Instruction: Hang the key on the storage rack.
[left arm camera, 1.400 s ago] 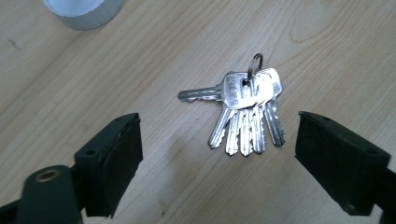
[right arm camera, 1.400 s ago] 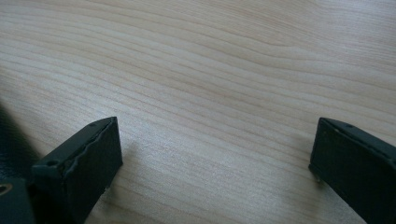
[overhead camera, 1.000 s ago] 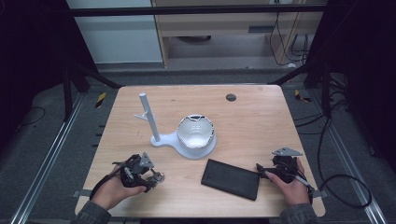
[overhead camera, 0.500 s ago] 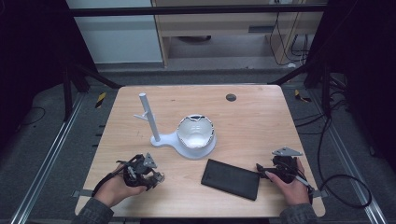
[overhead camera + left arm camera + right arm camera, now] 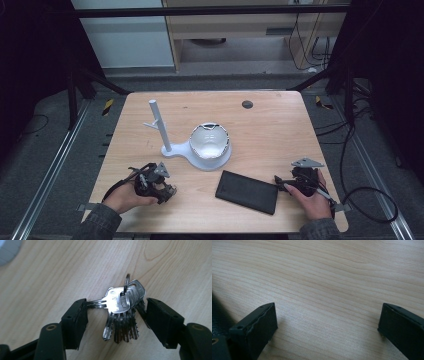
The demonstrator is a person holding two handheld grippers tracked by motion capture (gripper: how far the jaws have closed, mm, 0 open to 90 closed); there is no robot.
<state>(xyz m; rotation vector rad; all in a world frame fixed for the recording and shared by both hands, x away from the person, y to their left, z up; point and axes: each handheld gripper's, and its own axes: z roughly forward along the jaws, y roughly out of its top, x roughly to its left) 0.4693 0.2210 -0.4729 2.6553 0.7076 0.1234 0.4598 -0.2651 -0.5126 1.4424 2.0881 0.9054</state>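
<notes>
Silver keys (image 5: 122, 312) sit between the left tool's (image 5: 116, 315) just-widened jaws; right tool (image 5: 325, 322) spread.

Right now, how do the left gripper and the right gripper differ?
The left gripper has a bunch of keys between its jaws, one key tip touching a pad; the right gripper has bare wood between its jaws. The left's jaws have just been opening; the right's stand wide beside the black wallet. Both sit low over the table, each in a hand.

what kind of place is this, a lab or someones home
Probably a lab or workshop recording setup: a bare wooden table inside a dark metal frame, loose cables over grey carpet, and a hand-held gripper with its own camera.
</notes>
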